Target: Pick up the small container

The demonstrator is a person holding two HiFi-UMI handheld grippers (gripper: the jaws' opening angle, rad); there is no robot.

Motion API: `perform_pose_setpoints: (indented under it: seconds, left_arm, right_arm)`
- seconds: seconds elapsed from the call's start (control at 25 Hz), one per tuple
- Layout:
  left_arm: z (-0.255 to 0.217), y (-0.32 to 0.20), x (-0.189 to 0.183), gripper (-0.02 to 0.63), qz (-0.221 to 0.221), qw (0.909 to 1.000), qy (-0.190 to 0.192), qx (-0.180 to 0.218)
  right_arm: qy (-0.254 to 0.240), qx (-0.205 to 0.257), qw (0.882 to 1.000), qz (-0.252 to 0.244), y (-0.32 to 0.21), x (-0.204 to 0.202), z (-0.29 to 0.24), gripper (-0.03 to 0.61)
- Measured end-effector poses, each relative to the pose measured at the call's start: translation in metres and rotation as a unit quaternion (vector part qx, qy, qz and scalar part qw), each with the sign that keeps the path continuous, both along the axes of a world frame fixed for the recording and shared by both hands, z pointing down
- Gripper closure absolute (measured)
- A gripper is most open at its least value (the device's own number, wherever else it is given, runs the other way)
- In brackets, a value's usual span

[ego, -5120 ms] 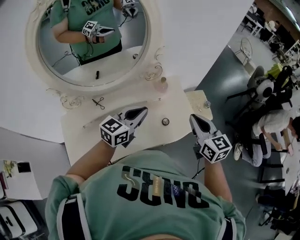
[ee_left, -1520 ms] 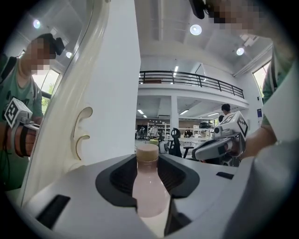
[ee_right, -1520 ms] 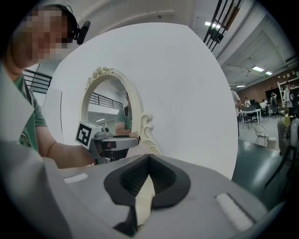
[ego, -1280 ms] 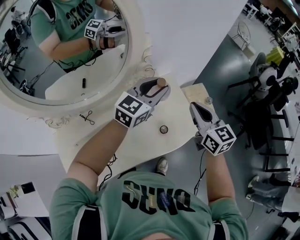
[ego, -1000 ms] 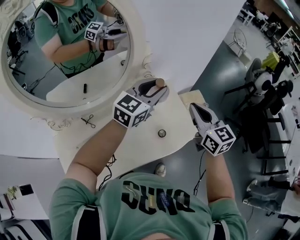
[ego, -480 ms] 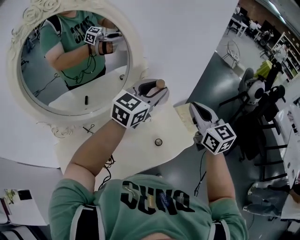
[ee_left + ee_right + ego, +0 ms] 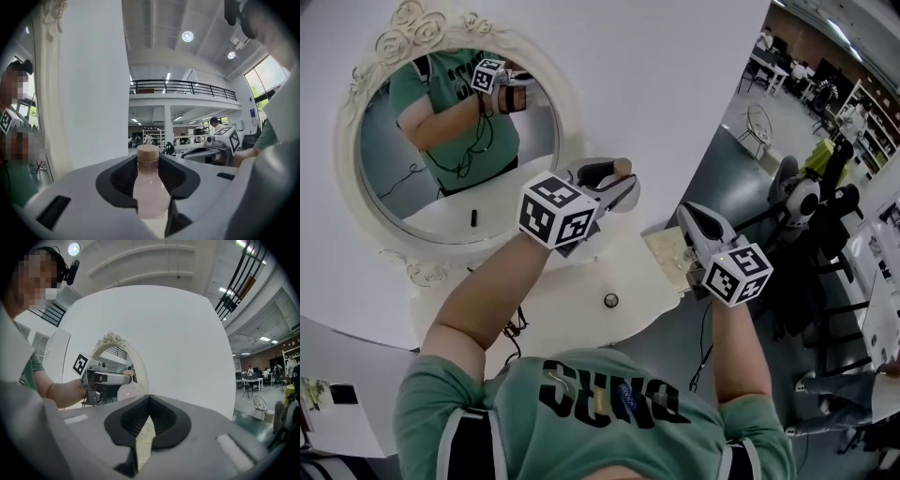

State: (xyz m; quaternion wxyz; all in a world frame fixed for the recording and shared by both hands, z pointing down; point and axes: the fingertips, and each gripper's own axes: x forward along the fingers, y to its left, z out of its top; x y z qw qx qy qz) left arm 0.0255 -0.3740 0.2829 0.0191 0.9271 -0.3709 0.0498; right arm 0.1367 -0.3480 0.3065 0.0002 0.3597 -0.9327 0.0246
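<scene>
left gripper [image 7: 147, 174]: jaws part-way apart and clamped on the small container [image 7: 150, 190]; the pads press its pale pink body from both sides.
small container: sits between the left jaws and lies along them, its tan cap poking out just past the fingertips.
what changed: a few seconds ago it stood on the table [image 7: 572, 295] near the foot of the mirror [image 7: 441, 141], with both grippers short of it. over the last second the grip has not altered, while the left gripper has risen, so the table now lies well below it.
right gripper [image 7: 697, 221]: jaws drawn together to a thin slit with nothing in them. it sits to the right of the left gripper, a little lower and apart from it.
small round thing [image 7: 610, 300]: on the table, below the left gripper, untouched.
meaning for the task: the pick-up looks essentially done, since the container hangs clear of the table with nothing under it.
risk: the body looks smooth and rounded, so it may slide in the pads if the gripper tilts.
</scene>
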Motion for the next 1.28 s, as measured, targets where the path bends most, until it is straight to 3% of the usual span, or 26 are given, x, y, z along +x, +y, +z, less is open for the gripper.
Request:
perform_pose_setpoints:
  seconds: [0.76, 1.28]
  left_arm:
    - [-0.079, 0.011, -0.003, 0.474, 0.001, 0.999, -0.011, 0.042]
    - [-0.087, 0.014, -0.002, 0.474, 0.005, 0.9987, -0.016, 0.049]
  right_arm:
    - [-0.006, 0.06, 0.998, -0.014, 0.001, -0.001, -0.082, 0.569]
    - [-0.002, 0.072, 0.997, -0.016, 0.0, -0.003, -0.094, 0.569]
